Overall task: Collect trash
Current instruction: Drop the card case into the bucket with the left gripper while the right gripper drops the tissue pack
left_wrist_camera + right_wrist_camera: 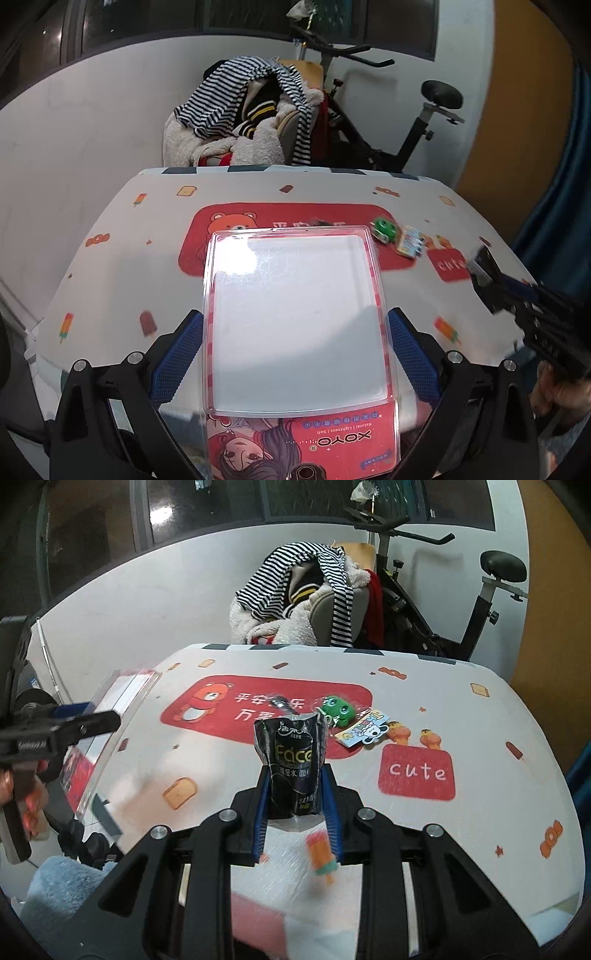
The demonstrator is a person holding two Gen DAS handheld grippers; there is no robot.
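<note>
Both claws grip: left claw (pixel 295 354) a rigid clear blister pack (pixel 295 321), right claw (pixel 295 808) a crinkly black pouch (pixel 290 764).

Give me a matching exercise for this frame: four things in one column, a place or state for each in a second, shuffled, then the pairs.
Things:
1. clear plastic package
2. black tissue pack
3. green frog toy
4. striped garment

Places or states:
A. lying on the tablecloth
B. draped over the chair pile behind the table
C. held in the left gripper
D. held in the right gripper

Pairs: 1-C, 2-D, 3-A, 4-B
</note>
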